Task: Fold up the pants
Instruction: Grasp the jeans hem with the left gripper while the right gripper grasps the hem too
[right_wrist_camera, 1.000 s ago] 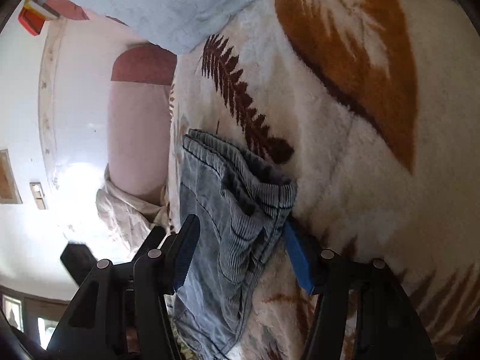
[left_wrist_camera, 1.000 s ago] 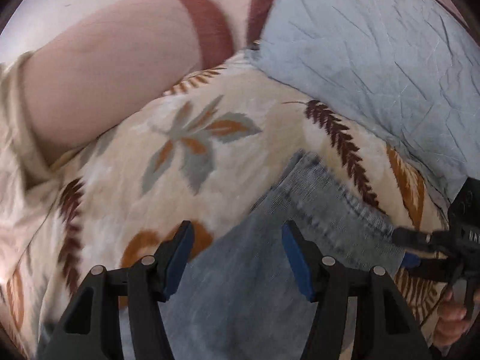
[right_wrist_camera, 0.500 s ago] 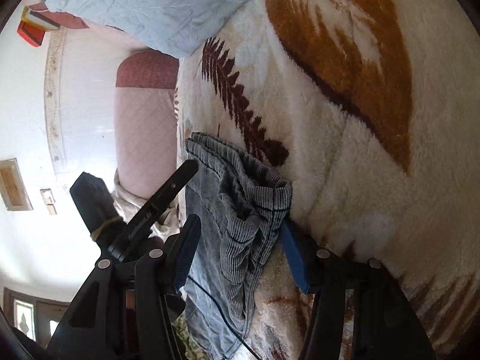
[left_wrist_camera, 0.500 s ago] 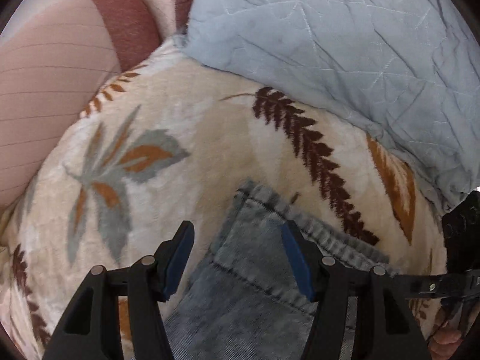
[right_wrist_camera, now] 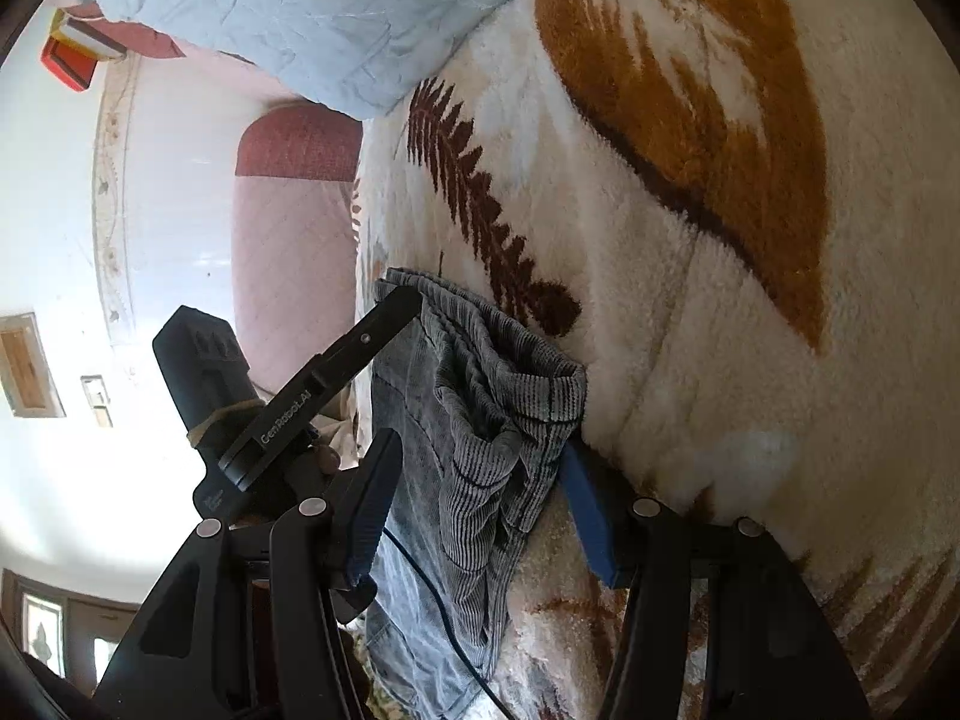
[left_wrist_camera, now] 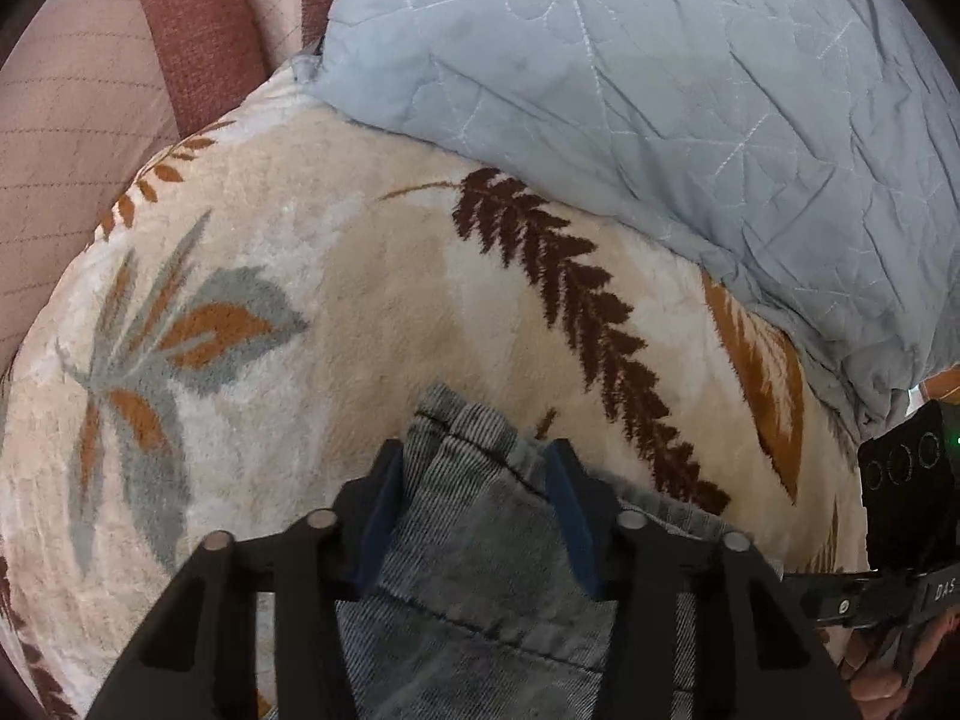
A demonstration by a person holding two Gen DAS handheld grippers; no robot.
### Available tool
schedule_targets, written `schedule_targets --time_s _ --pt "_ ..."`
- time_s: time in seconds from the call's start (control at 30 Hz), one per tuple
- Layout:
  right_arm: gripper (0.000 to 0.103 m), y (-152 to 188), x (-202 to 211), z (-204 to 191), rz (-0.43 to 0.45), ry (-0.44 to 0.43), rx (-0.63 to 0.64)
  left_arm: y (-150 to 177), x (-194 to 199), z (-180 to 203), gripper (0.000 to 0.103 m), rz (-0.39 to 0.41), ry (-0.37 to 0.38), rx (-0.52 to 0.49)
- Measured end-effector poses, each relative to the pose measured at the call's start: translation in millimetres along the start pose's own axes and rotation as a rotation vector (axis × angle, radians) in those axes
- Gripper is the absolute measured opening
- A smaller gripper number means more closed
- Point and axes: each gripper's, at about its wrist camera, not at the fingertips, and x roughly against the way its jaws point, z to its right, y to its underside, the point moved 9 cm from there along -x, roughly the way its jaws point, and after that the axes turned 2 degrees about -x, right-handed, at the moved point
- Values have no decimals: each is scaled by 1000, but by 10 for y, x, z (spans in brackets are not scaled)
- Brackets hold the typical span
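Note:
Grey-blue corduroy pants [left_wrist_camera: 480, 546] lie on a cream leaf-patterned blanket [left_wrist_camera: 336, 300]. My left gripper [left_wrist_camera: 474, 480] is open, its blue pads on either side of a bunched corner of the pants' hem. In the right wrist view the pants [right_wrist_camera: 480, 432] hang bunched between the open fingers of my right gripper [right_wrist_camera: 480, 498], its right pad [right_wrist_camera: 585, 510] against the blanket [right_wrist_camera: 720, 300]. The left gripper [right_wrist_camera: 336, 372] shows there at the pants' far corner. The right gripper's body [left_wrist_camera: 906, 498] shows at the right edge of the left wrist view.
A light blue quilted cover [left_wrist_camera: 660, 90] lies on the bed beyond the pants, also in the right wrist view [right_wrist_camera: 312, 12]. A pink and maroon padded headboard [left_wrist_camera: 120, 60] stands at the left. A white wall [right_wrist_camera: 150, 210] is behind.
My left gripper has moved forward along the pants to their far corner and its jaws have narrowed around the bunched hem. The right gripper has stayed at its corner.

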Motion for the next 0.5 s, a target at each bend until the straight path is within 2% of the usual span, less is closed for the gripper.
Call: schedule_targets --time_s 0.03,0.07,0.13,0.17,0.2,0.3,0.5 --pt "52 6 -7 -10 2 3 6 5 3 5 46 3 -7 -7" --pt "49 15 -13 -19 5 13 15 7 11 10 39 7 -10 -8" --pt "36 26 -37 -2 3 55 48 12 31 15 33 20 -10 -6" --pt "23 25 -49 27 1 74 52 14 50 18 29 25 -9 -3" --pt "21 22 -57 56 -4 80 47 16 66 29 27 31 -10 -4" --pt "19 24 -50 50 -7 75 54 3 121 77 24 46 -19 -15" --pt "17 94 5 -119 17 86 132 20 453 74 22 117 26 39"
